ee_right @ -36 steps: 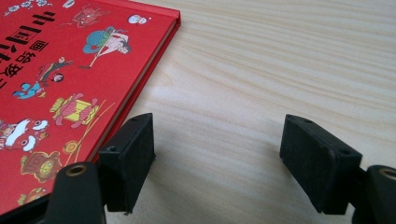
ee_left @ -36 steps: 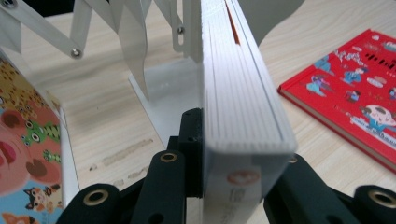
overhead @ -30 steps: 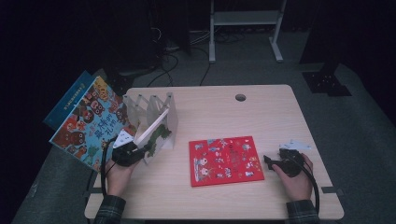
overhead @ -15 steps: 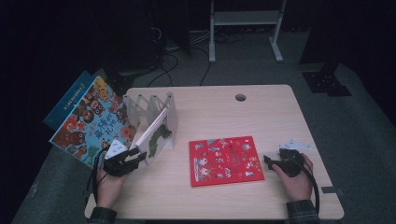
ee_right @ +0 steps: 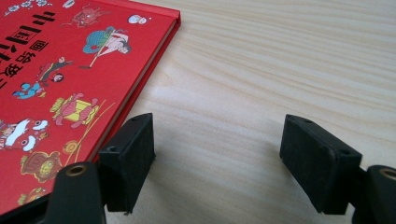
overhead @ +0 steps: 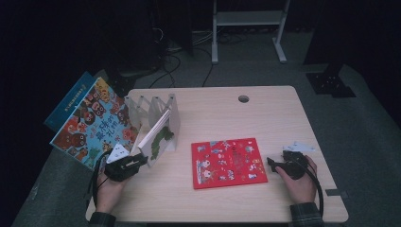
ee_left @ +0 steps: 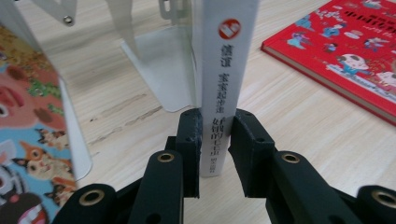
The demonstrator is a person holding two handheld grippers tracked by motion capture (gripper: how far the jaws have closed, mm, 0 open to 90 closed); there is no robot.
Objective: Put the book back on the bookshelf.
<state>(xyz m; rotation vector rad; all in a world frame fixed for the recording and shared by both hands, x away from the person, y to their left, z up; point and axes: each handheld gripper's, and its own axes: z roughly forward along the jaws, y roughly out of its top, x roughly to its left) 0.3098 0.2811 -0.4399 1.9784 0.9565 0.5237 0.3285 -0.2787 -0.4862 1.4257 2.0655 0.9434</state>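
White and thin, the book (ee_left: 219, 84) stands on its edge at the left side of the pale wood counter (overhead: 227, 118), leaning against a clear folding rack (overhead: 151, 109). In the left gripper view, its spine with dark printed signs and a red round mark runs straight up between the two black jaws. The left tongs (ee_left: 215, 154) have just been closing, and the pads now sit on both sides of the spine, near its lower end, pinching the white book. In the high view the left tongs (overhead: 135, 163) lie at the near left of the counter, with the person's hand behind them.

A big picture book full of bears (overhead: 94, 125) leans at the far left, past the counter's left edge, just beside the rack.

A red book (overhead: 228, 162) lies flat in the middle of the counter, well apart from the white book. Its cover shows many small drawn figures.

The right tongs (ee_right: 217, 161) rest on the counter at the near right, just to the right of the red book. Their jaws are spread wide with bare wood between them. One jaw is right next to the red book's edge; I cannot tell if it touches.
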